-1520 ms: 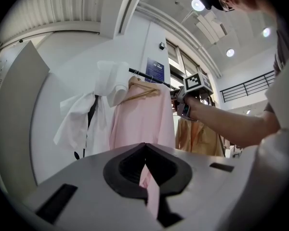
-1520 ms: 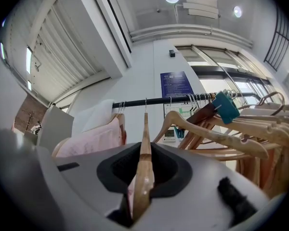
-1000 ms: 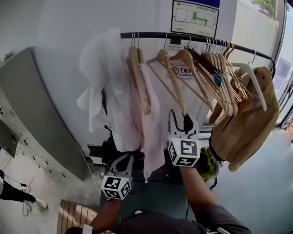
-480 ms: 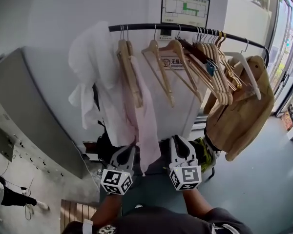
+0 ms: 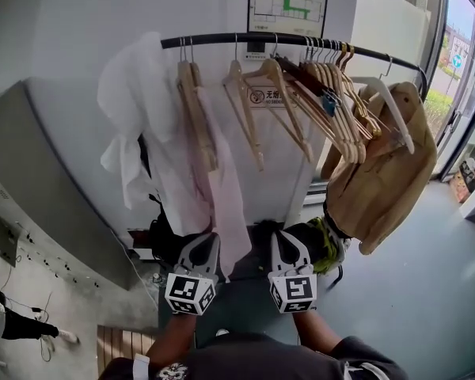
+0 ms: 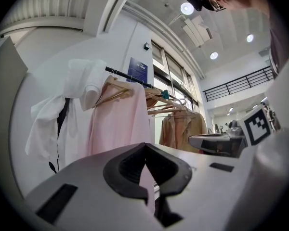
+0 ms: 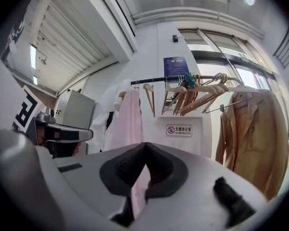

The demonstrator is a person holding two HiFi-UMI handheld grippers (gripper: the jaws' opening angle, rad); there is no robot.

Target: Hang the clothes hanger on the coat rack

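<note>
A black coat rack bar (image 5: pixel 301 39) runs across the top of the head view. A bare wooden clothes hanger (image 5: pixel 245 121) hangs on it, between a hanger with a pink garment (image 5: pixel 222 196) and a tight bunch of wooden hangers (image 5: pixel 332 109). Well below the bar, my left gripper (image 5: pixel 210 242) and right gripper (image 5: pixel 277 237) sit side by side, both pointing at the rack. The left gripper (image 6: pixel 144 146) is shut and empty. The right gripper (image 7: pixel 144 144) has its jaws closed together with nothing between them. The right gripper view shows the same hanger (image 7: pixel 149 97) on the bar (image 7: pixel 183 79).
A white garment (image 5: pixel 131 109) hangs at the bar's left end and a tan coat (image 5: pixel 380 188) at its right end. A grey cabinet (image 5: pixel 55 180) stands to the left. A no-smoking sign (image 5: pixel 265 96) is on the wall behind, and glass doors (image 5: pixel 467 93) are at the right.
My right gripper let go of the wooden hanger's lower end, dropped well below the bar and shut. The hanger stays on the bar. The left gripper rose slightly.
</note>
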